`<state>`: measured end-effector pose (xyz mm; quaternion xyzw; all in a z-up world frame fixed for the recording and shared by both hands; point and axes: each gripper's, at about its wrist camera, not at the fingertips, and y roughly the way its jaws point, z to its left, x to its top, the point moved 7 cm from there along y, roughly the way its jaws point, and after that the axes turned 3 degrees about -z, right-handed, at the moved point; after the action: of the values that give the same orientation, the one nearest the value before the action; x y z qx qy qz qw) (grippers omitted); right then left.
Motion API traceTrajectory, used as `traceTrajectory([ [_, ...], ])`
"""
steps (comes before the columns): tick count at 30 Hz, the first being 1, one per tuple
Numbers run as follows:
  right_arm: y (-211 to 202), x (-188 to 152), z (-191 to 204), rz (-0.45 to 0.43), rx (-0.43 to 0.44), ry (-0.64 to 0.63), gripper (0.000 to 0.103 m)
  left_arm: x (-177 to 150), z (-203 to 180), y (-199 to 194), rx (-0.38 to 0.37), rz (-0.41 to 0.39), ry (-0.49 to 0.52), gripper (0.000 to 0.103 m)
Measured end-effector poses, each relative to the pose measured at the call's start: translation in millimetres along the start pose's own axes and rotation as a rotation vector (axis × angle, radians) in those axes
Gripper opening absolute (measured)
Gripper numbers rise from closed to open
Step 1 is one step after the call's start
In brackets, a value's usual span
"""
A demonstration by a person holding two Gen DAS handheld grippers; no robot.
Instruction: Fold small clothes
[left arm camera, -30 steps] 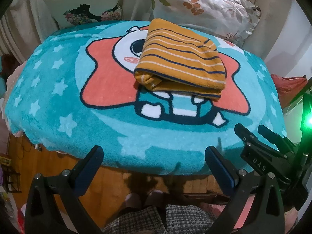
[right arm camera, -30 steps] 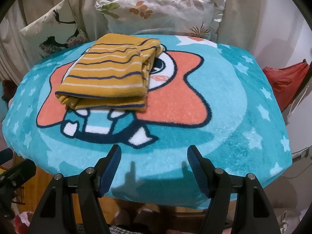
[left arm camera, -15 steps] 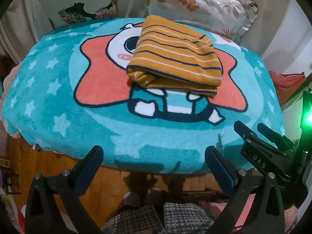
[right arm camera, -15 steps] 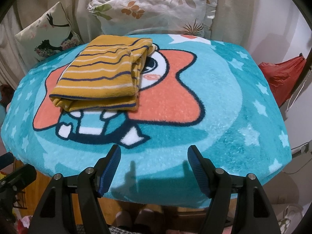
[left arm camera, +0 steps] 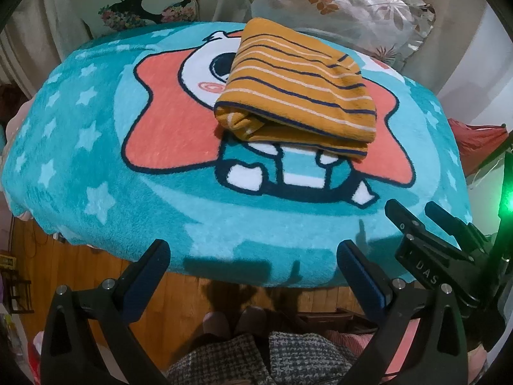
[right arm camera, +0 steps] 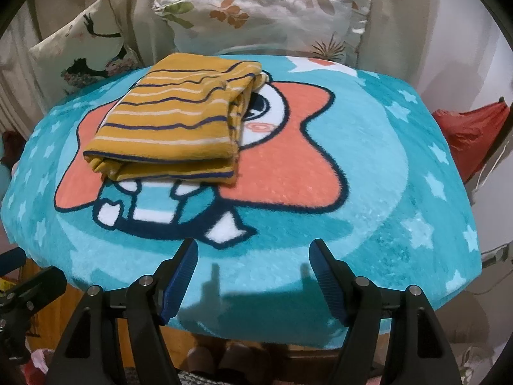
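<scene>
A mustard-yellow garment with navy and white stripes (left arm camera: 298, 89) lies folded into a thick rectangle on the teal cartoon blanket (left arm camera: 96, 166). It also shows in the right wrist view (right arm camera: 173, 125), left of centre. My left gripper (left arm camera: 253, 253) is open and empty, held back over the blanket's near edge, well short of the garment. My right gripper (right arm camera: 253, 253) is open and empty, also at the near edge. The right gripper's body shows at the lower right of the left wrist view (left arm camera: 429, 256).
Two printed pillows (right arm camera: 266, 12) (right arm camera: 83, 48) lean against the wall behind the blanket. A red bag (right arm camera: 471, 134) sits at the right. Wooden floor and the person's feet (left arm camera: 234, 320) lie below the near edge.
Both grippers have shifted slightly; the folded garment sits a bit lower and nearer in both views. The garment itself has not moved on the blanket. Both grippers stay open.
</scene>
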<state>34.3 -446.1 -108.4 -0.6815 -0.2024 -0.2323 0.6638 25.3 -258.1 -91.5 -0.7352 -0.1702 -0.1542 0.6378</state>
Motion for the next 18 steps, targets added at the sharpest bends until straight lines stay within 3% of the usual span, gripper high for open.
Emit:
traceTrajectory([
  [18, 12, 5, 6, 0.014, 0.009, -0.010, 0.077, 4, 8, 10, 0.010, 0.019, -0.015, 0.103],
])
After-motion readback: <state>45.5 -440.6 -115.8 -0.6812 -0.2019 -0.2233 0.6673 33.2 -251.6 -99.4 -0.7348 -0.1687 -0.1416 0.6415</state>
